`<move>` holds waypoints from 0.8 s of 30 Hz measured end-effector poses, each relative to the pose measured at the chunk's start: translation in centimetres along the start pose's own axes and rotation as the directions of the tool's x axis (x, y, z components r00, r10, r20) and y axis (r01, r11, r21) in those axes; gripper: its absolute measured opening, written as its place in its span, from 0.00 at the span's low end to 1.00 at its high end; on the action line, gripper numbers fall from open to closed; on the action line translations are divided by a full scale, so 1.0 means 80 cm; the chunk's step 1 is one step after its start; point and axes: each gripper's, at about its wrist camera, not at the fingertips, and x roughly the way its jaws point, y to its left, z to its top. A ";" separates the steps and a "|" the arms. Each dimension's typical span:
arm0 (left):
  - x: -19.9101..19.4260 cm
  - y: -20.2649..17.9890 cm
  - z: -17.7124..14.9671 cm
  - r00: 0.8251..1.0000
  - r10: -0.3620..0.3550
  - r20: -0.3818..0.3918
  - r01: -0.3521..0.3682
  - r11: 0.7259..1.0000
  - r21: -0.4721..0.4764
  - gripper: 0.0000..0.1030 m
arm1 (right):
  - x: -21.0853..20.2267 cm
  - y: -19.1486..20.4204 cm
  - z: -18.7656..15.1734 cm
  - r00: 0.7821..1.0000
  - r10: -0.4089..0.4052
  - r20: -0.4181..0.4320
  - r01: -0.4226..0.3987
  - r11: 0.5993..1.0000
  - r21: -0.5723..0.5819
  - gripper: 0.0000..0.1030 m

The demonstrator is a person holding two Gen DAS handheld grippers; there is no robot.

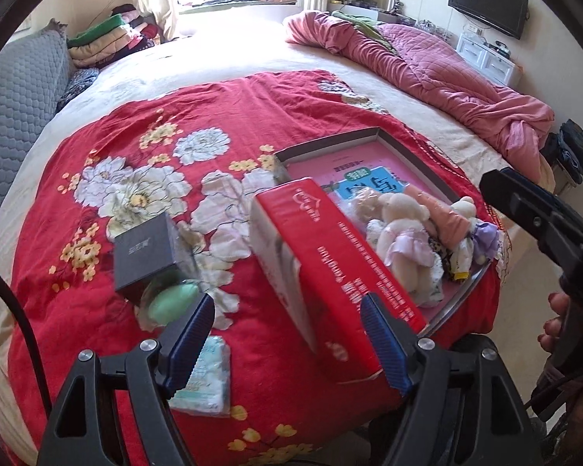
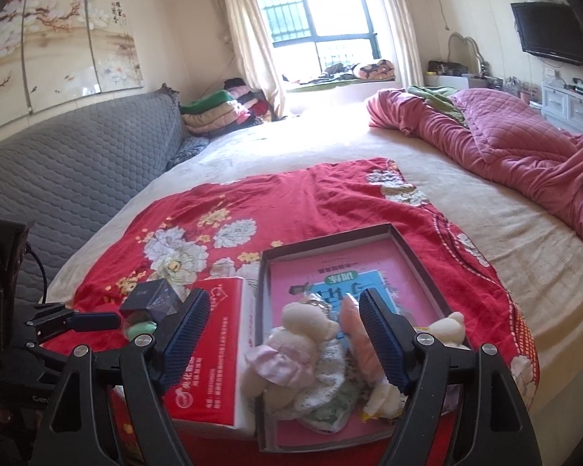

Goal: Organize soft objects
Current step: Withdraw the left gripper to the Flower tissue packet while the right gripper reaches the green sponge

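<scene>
A shallow dark tray [image 1: 398, 143] [image 2: 412, 250] with a pink book in it lies on the red floral blanket [image 1: 252, 116] [image 2: 291, 194]. In its near end lie a plush bear in a pink dress [image 1: 404, 229] [image 2: 287, 345], a second small bear [image 2: 449, 328], a peach soft piece [image 1: 443, 213] and patterned cloth. A red tissue pack [image 1: 342, 268] [image 2: 210, 353] sits left of the tray. My left gripper [image 1: 287, 334] is open above the pack's near end. My right gripper [image 2: 283, 338] is open over the plush pile. A green soft egg shape [image 1: 173, 299] and a white wipes packet [image 1: 210, 376] lie by the left finger.
A dark grey box [image 1: 147, 248] [image 2: 151, 297] stands on the blanket left of the tissue pack. A grey quilted sofa back [image 2: 77, 171] runs along the left. A crumpled pink quilt [image 1: 427, 66] [image 2: 505, 147] lies at the far right. Folded clothes [image 2: 221, 110] are stacked near the window.
</scene>
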 end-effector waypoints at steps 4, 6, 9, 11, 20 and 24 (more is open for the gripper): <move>-0.004 0.039 -0.015 1.000 0.020 -0.007 -0.020 0.998 -0.053 0.75 | 0.005 0.035 0.003 0.998 0.063 0.001 -0.063 0.998 -0.015 0.78; -0.005 0.054 -0.025 0.999 0.028 -0.016 -0.029 0.997 -0.067 0.75 | 0.008 0.051 0.006 0.994 0.106 -0.004 -0.106 0.994 -0.009 0.78; -0.001 0.074 -0.039 0.999 0.030 -0.036 -0.033 0.995 -0.093 0.75 | 0.013 0.076 0.007 0.987 0.160 -0.013 -0.160 0.987 -0.023 0.78; 0.006 0.085 -0.049 0.998 0.026 -0.058 -0.032 0.994 -0.104 0.75 | 0.017 0.094 0.007 0.985 0.168 -0.027 -0.169 0.984 -0.051 0.78; 0.054 0.107 -0.084 0.989 -0.033 -0.142 0.011 0.988 -0.157 0.75 | 0.041 0.149 -0.004 0.981 0.172 -0.093 -0.184 0.972 -0.144 0.78; 0.076 0.111 -0.093 0.984 -0.026 -0.174 -0.004 0.986 -0.167 0.75 | 0.056 0.159 -0.013 0.978 0.162 -0.133 -0.184 0.968 -0.170 0.78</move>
